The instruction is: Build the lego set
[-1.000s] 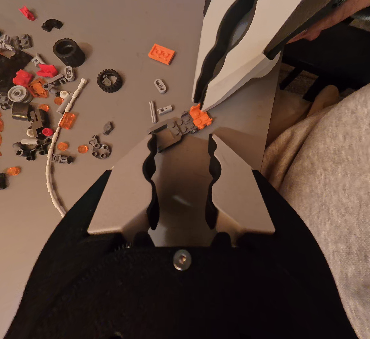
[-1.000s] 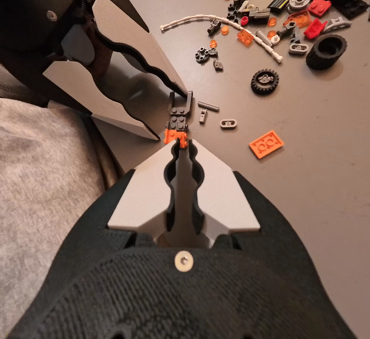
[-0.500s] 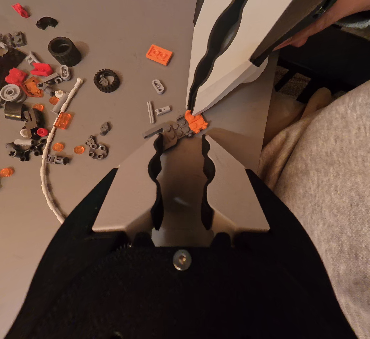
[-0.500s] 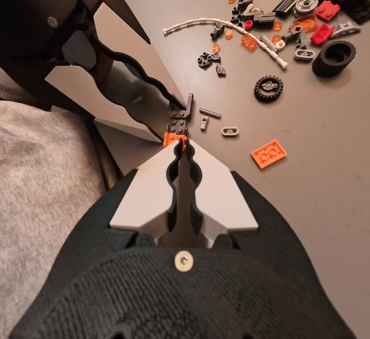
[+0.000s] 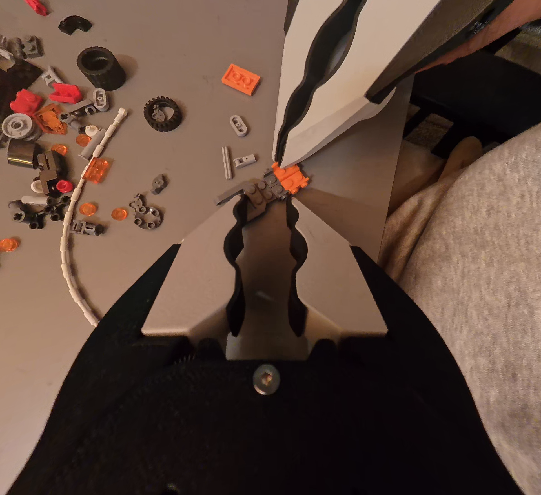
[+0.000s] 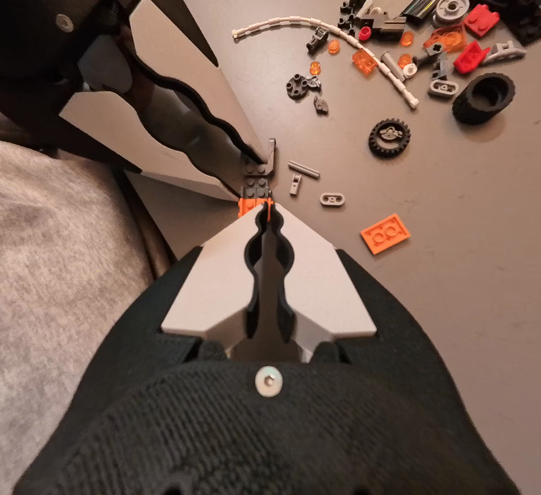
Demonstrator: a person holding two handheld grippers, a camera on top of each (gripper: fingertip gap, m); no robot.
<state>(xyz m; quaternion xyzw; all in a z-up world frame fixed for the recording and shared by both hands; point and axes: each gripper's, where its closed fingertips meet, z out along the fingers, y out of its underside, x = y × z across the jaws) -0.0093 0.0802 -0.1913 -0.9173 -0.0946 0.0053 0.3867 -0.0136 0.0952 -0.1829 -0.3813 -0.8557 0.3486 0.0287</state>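
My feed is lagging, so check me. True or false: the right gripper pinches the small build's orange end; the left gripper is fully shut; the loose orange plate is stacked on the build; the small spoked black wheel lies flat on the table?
1. The right gripper pinches the orange end of the small grey-and-orange brick assembly: true.
2. The left gripper is fully shut: false. Its jaws stand apart around the assembly's grey end.
3. The flat orange plate is stacked on the assembly: false; it lies alone on the grey table.
4. The small spoked black wheel lies flat: true.
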